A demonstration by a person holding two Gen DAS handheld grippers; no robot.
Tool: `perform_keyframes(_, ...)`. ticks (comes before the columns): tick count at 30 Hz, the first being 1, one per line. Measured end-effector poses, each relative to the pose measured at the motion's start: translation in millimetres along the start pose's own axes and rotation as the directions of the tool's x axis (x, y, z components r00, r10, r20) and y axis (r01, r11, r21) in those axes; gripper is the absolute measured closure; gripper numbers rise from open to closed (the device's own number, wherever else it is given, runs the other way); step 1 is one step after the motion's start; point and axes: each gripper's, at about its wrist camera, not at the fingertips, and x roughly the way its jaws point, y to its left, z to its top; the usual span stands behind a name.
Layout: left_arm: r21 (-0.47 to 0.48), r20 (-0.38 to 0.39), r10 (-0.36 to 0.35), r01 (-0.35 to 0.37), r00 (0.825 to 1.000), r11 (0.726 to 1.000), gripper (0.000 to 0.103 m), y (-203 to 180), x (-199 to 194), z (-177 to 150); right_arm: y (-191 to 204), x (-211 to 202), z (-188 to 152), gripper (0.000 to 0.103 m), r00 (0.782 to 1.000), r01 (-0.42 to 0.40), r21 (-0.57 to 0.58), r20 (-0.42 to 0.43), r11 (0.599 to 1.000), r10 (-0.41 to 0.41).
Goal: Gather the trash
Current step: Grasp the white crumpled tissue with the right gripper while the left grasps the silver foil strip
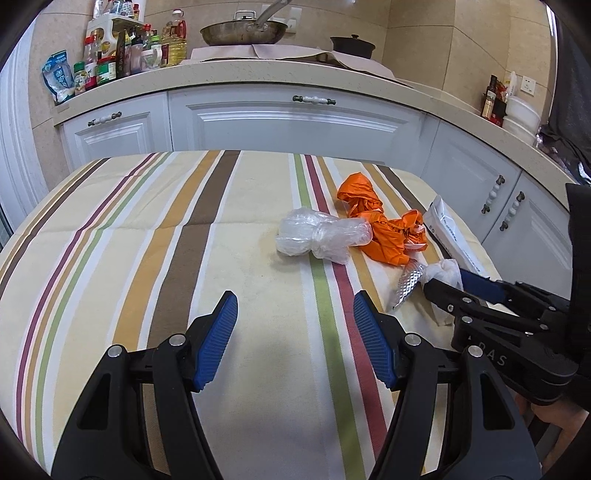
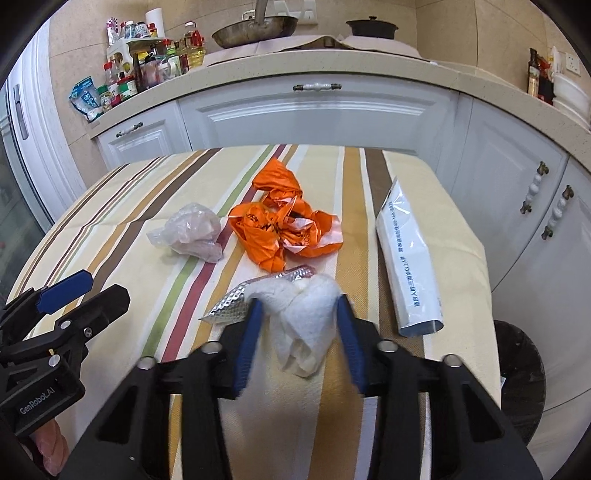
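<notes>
Trash lies on the right half of a striped tablecloth point(image 1: 147, 240): a crumpled orange plastic bag point(image 2: 280, 229), a clear plastic bag point(image 2: 192, 232) to its left, a silver foil wrapper point(image 2: 229, 306) and a crumpled white tissue point(image 2: 310, 314). My right gripper point(image 2: 299, 302) has its blue pads against both sides of the tissue, beside the foil. My left gripper point(image 1: 295, 299) hovers open over bare cloth, short of the clear bag point(image 1: 321, 236), with nothing between its fingers. In the left wrist view the right gripper point(image 1: 445, 280) comes in from the right at the tissue point(image 1: 448, 269).
A long white mailer pouch point(image 2: 410, 258) lies along the table's right edge. White cabinets point(image 1: 295, 122) and a counter with bottles point(image 1: 110, 55), a wok point(image 1: 243, 31) and a dark pot point(image 1: 352, 44) stand behind. A dark round object point(image 2: 517, 369) sits low beside the table.
</notes>
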Motion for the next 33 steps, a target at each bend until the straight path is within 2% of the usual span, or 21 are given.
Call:
perform_keyframes(4,0.005,-0.001,-0.012,0.012,1.000,1.000,0.040,-4.1,-0.4,0.0,0.6,-6.7,-2.0,0.075,1.000,-0.006,-0.010,0.025,1.000,0.006)
perform_keyframes(15,0.080,0.018,-0.089,0.088,0.996,0.993,0.040,-39.3,-0.3,2.4,-14.5,-45.5,-10.3,0.077,0.986,0.073,-0.015,0.154,0.997,-0.070)
perform_keyframes(20,0.114,-0.034,-0.127,0.130,0.991,0.985,0.040,-60.9,15.2,4.9,-36.0,-57.0,-15.7,0.077,0.979,0.103,0.028,0.175,0.994,-0.106)
perform_keyframes(26,0.133,-0.086,-0.131,0.142,0.988,0.981,0.040,-77.2,31.3,6.5,-59.1,-63.4,-24.6,0.077,0.976,0.116,0.077,0.177,0.990,-0.128)
perform_keyframes(29,0.136,-0.108,-0.130,0.144,0.986,0.980,0.049,-82.2,38.0,6.2,-64.7,-64.3,-28.5,0.077,0.976,0.112,0.089,0.176,0.990,-0.126)
perform_keyframes(33,0.144,-0.135,-0.124,0.143,0.983,0.979,0.067,-86.2,45.7,4.2,-69.4,-66.2,-30.7,0.077,0.976,0.108,0.095,0.179,0.990,-0.124)
